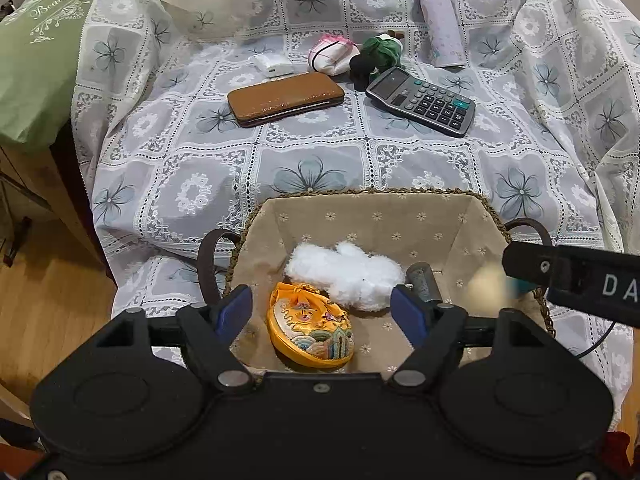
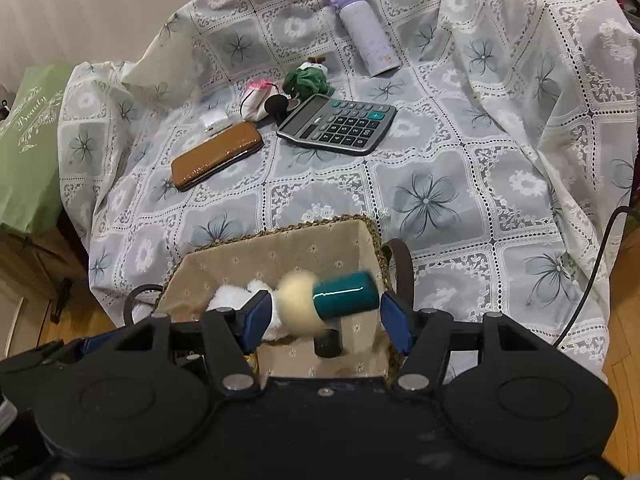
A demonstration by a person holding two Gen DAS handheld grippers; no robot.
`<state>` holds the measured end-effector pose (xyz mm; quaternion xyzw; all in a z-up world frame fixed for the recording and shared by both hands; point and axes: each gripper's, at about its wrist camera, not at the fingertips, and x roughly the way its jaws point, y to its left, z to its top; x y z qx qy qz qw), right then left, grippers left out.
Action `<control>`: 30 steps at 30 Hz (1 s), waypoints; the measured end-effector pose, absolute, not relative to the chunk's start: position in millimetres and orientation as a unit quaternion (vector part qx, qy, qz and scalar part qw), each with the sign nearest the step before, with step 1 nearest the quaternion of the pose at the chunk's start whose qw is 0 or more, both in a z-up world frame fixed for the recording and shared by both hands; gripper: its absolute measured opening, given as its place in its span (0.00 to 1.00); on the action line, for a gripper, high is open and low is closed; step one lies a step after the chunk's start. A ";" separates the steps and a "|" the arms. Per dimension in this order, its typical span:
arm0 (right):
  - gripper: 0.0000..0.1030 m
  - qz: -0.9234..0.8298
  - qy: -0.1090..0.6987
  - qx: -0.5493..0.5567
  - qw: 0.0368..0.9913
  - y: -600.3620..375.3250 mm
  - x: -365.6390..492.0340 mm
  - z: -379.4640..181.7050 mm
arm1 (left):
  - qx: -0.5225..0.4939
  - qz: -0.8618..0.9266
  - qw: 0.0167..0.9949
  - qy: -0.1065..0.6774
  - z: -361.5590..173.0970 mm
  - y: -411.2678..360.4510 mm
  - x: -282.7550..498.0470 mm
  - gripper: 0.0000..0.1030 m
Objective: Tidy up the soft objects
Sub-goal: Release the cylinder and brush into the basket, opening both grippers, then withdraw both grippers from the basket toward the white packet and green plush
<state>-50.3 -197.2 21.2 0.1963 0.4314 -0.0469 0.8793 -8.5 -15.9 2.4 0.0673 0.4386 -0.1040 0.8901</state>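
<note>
A woven basket [image 1: 360, 193] with a beige flowered lining stands at the near edge of the table. In it lie a white fluffy plush [image 1: 348, 272], a yellow embroidered pouch [image 1: 312, 328] and a grey cylinder [image 1: 422, 284]. My left gripper [image 1: 322, 306] hangs open over the basket, with the pouch lying below between its blue pads, untouched. My right gripper [image 2: 326, 314] is open above the basket's [image 2: 312, 224] right half. A brush with a cream puff head and teal handle [image 2: 332, 300] shows blurred between its pads. A pink-white pouch [image 1: 332, 54] and a green plush [image 1: 380, 54] lie far back.
On the lace tablecloth behind the basket lie a brown wallet [image 1: 286, 98], a grey calculator [image 1: 422, 102], a purple bottle [image 1: 440, 24] and a small white case [image 1: 274, 65]. A green bag [image 1: 36, 52] sits at the left. Wooden floor shows below the table's left edge.
</note>
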 end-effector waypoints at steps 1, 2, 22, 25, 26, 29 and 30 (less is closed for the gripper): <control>0.66 -0.046 0.432 0.197 0.879 -197.8 -50.4 21.0 | 0.067 -0.104 0.890 0.438 2.5 -15.9 -8.6 0.73; 0.66 -0.046 0.432 0.198 0.879 -198.1 -50.7 20.9 | 0.068 -0.104 0.890 0.438 2.4 -16.3 -8.6 0.73; 0.66 -0.050 0.435 0.202 0.876 -200.1 -51.2 18.0 | 0.067 -0.104 0.890 0.439 1.9 -16.6 -8.9 0.73; 0.66 -0.049 0.435 0.202 0.876 -200.1 -51.5 17.6 | 0.067 -0.104 0.890 0.439 1.8 -16.6 -8.9 0.73; 0.66 -0.049 0.435 0.202 0.876 -200.1 -51.5 17.6 | 0.067 -0.104 0.890 0.439 1.8 -16.7 -8.9 0.73; 0.66 -0.050 0.435 0.202 0.876 -200.0 -51.6 17.4 | 0.068 -0.104 0.890 0.440 1.8 -16.9 -9.0 0.74; 0.66 -0.050 0.435 0.202 0.876 -200.1 -51.3 17.1 | 0.068 -0.104 0.889 0.440 1.8 -17.0 -8.9 0.74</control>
